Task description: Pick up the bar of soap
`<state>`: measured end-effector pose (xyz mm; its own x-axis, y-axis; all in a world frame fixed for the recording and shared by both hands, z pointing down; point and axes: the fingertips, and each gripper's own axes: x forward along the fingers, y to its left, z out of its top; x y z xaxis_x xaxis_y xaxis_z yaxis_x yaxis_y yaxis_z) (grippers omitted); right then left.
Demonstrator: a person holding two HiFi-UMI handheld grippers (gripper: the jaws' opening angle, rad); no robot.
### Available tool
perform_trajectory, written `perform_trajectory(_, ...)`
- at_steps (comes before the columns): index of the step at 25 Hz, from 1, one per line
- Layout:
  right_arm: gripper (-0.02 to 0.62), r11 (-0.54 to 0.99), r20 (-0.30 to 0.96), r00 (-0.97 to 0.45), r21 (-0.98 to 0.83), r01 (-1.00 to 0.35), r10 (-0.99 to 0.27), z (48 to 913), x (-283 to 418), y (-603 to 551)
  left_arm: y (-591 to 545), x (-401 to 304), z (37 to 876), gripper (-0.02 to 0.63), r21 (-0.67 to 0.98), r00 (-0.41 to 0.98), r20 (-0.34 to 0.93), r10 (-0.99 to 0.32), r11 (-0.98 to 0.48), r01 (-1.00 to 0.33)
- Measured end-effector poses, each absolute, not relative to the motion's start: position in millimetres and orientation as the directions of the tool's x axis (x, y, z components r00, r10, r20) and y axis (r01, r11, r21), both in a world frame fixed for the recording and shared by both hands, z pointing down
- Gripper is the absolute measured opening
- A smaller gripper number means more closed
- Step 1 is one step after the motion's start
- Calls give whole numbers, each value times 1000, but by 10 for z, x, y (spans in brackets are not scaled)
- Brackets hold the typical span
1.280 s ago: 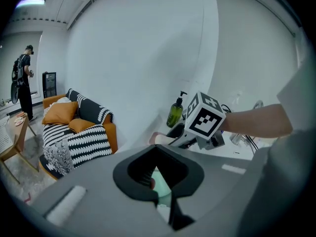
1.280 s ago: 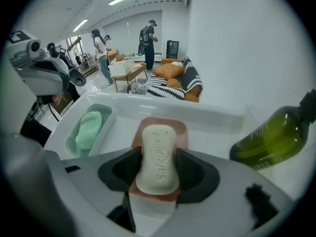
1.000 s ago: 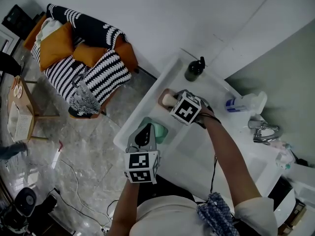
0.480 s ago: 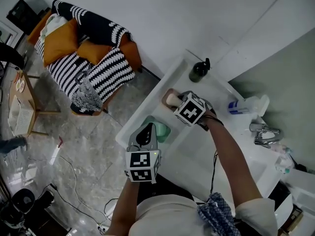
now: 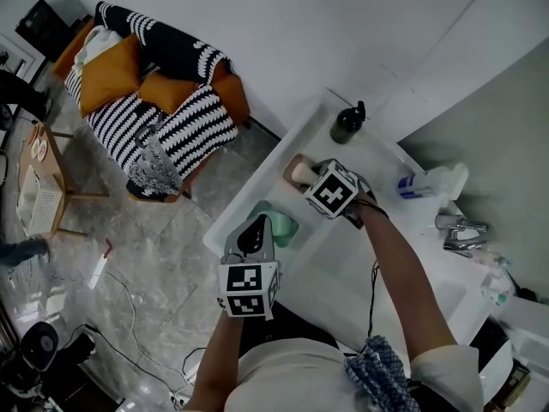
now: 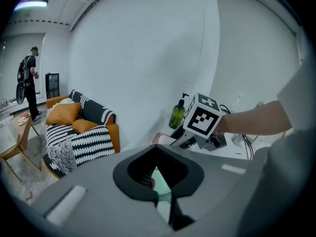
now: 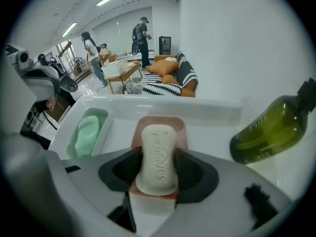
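Grips the bar of soap across its narrow width with the right gripper, pads pressed on both long sides, probably because those sides offer the flattest hold. Not yet lifted: lies flat and lengthwise in the pink dish. Comes steeply down onto the pink dish, apparently to clear its rim. Holds the left gripper near the pink dish, jaws apart and empty, aimed toward a green soap, likely just standing by. Leaves the green bottle, beyond the pink dish from the green soap, untouched.
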<state>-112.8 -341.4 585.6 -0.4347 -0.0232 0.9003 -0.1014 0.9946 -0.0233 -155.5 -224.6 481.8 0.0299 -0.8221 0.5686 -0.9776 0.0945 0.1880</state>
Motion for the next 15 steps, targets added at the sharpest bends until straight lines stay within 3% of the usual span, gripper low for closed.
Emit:
perform_trajectory(6,221,987,872,-486,-31,-159,-50,5836,-1106,-3407,-2195,-1573,4801,8,180,20,565,-825,99,-979)
perform_trajectory(15,219,990,853,-511,47,-130,-108,5779,-1072,-3375,-2116,-1580,4765,8,159,2,569,-822,107,-982)
